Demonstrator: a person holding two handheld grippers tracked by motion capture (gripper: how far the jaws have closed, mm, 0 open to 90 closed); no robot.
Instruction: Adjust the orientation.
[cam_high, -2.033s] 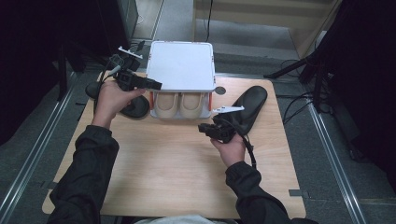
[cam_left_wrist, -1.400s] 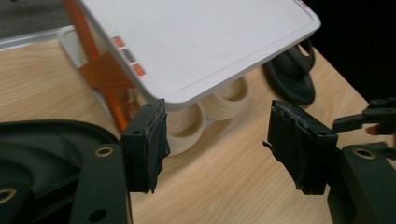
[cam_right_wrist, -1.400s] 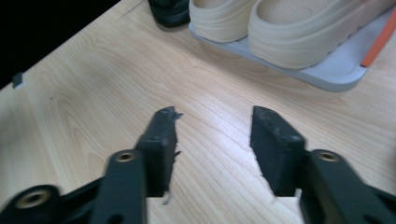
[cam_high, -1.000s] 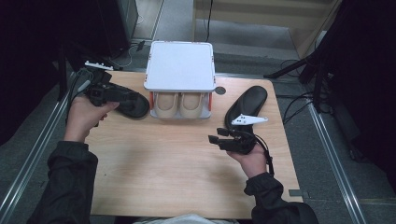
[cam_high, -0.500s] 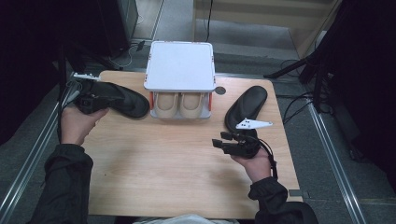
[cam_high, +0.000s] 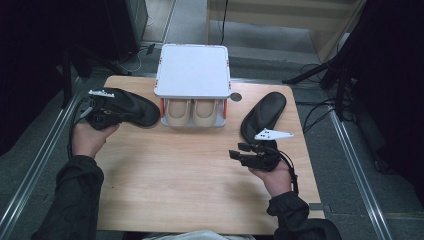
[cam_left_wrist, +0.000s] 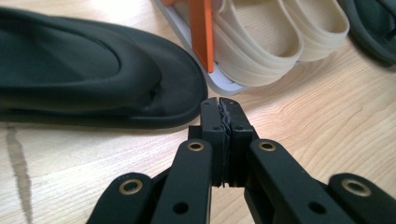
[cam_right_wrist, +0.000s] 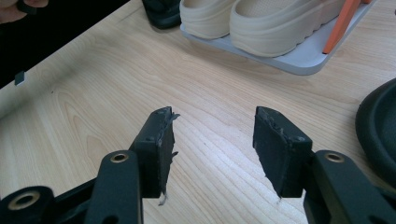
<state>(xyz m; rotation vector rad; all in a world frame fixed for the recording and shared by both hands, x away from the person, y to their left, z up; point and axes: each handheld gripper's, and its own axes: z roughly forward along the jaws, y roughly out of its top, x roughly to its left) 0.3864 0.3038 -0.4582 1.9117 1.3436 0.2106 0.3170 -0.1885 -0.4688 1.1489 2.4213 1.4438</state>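
A black slipper (cam_high: 131, 107) is seen at the table's (cam_high: 190, 170) nine o'clock side, just beside the white rack (cam_high: 192, 70) holding two cream slippers (cam_high: 192, 111). The left gripper (cam_high: 102, 117) is held at its heel end, jaws clenched on nothing. At three o'clock a second black slipper (cam_high: 264, 114) is laid, with the right gripper (cam_high: 242, 152) near it, jaws released.

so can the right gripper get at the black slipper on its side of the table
Probably yes: the right gripper is open, the black slipper lies just beyond it, and only bare table shows between them.
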